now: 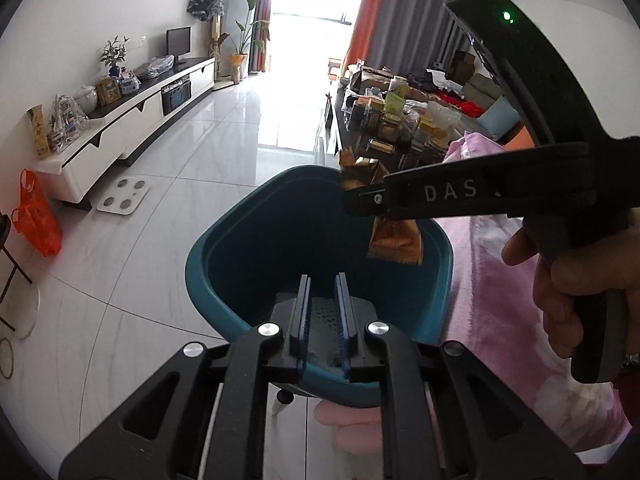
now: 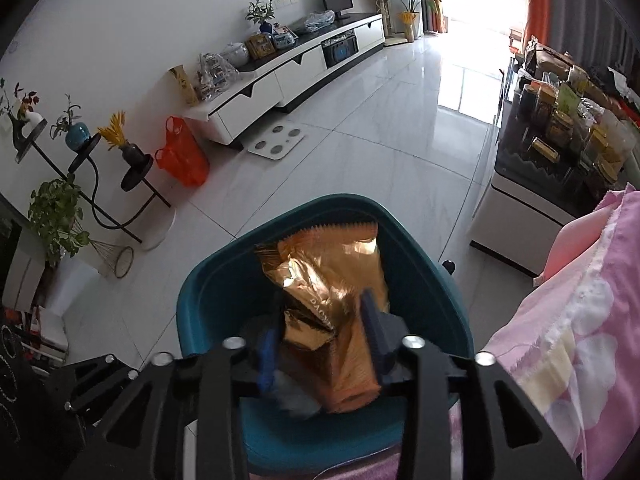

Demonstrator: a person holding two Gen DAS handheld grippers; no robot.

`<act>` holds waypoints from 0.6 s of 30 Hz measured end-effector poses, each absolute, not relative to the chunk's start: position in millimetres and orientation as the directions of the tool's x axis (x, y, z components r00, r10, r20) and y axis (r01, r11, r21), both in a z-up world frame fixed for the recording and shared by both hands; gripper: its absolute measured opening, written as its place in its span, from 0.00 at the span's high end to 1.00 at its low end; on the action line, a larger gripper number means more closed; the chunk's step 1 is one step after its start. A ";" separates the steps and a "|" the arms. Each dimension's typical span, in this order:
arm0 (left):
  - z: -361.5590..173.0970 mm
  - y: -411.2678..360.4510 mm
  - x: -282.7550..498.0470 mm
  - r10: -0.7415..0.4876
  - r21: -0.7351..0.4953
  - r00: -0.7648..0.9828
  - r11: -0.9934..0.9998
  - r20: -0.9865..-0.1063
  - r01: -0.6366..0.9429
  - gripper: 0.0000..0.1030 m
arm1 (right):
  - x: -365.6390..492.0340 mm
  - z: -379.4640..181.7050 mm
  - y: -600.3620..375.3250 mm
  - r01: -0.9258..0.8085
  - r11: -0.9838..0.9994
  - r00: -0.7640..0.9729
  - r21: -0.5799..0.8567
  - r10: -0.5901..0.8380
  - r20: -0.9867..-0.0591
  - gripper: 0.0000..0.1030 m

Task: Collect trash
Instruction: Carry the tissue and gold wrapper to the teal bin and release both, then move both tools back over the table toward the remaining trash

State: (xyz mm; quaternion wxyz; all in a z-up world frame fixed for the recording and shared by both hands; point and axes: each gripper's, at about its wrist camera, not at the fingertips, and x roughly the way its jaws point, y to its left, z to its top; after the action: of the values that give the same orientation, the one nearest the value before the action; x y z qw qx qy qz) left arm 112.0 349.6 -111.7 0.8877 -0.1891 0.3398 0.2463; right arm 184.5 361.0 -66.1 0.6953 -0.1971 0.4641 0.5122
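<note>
I saw the white tiled floor carrying most things: a white bathroom scale lay flat near the low white TV cabinet, and an orange plastic bag stood beside that cabinet's end. A black plant stand rested on the tiles nearby. The pink blanket covered a surface at my right.
</note>
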 end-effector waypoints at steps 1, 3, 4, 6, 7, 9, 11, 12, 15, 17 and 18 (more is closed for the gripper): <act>-111.8 349.3 110.1 0.314 -0.166 0.648 0.806 -0.694 -0.568 0.84 | 185.6 -65.6 360.5 -0.893 0.402 0.048 0.203 0.534 -0.844 0.60; -108.5 348.5 104.4 0.325 -0.165 0.652 0.802 -0.685 -0.573 0.78 | 187.2 -65.4 360.4 -0.891 0.402 0.043 0.210 0.535 -0.844 0.54; -106.4 349.6 103.4 0.333 -0.166 0.655 0.799 -0.678 -0.578 0.74 | 186.4 -63.4 359.5 -0.890 0.405 0.050 0.208 0.541 -0.840 0.48; -102.9 348.2 95.7 0.346 -0.165 0.660 0.795 -0.667 -0.583 0.70 | 186.0 -61.3 359.5 -0.891 0.405 0.057 0.203 0.545 -0.836 0.45; -99.8 348.5 93.7 0.357 -0.161 0.662 0.792 -0.659 -0.588 0.67 | 185.1 -59.8 359.1 -0.892 0.404 0.059 0.202 0.547 -0.835 0.45; -91.3 346.3 86.0 0.374 -0.158 0.666 0.788 -0.645 -0.595 0.63 | 182.9 -55.2 356.8 -0.896 0.402 0.075 0.190 0.558 -0.826 0.43; -83.5 347.0 76.7 0.393 -0.154 0.668 0.781 -0.632 -0.605 0.60 | 181.7 -50.7 353.4 -0.899 0.399 0.090 0.178 0.568 -0.818 0.41; -78.9 346.9 71.9 0.405 -0.151 0.670 0.777 -0.623 -0.611 0.57 | 179.4 -46.4 351.0 -0.903 0.395 0.100 0.171 0.580 -0.809 0.41; -67.4 345.4 55.0 0.434 -0.150 0.675 0.766 -0.597 -0.626 0.48 | 173.6 -33.0 343.1 -0.910 0.396 0.156 0.121 0.599 -0.786 0.32; -58.8 343.9 46.7 0.450 -0.148 0.677 0.760 -0.582 -0.633 0.44 | 170.2 -24.1 336.5 -0.914 0.394 0.185 0.096 0.615 -0.766 0.29; -55.4 341.3 39.9 0.458 -0.146 0.679 0.759 -0.574 -0.635 0.42 | 166.6 -18.3 332.1 -0.915 0.399 0.215 0.068 0.621 -0.754 0.27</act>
State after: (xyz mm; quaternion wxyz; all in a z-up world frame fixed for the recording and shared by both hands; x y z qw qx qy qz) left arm 39.9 341.3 -55.4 0.9004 -0.1691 0.2616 0.3036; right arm 166.6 332.1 -18.3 0.7530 -0.2016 0.3639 0.5099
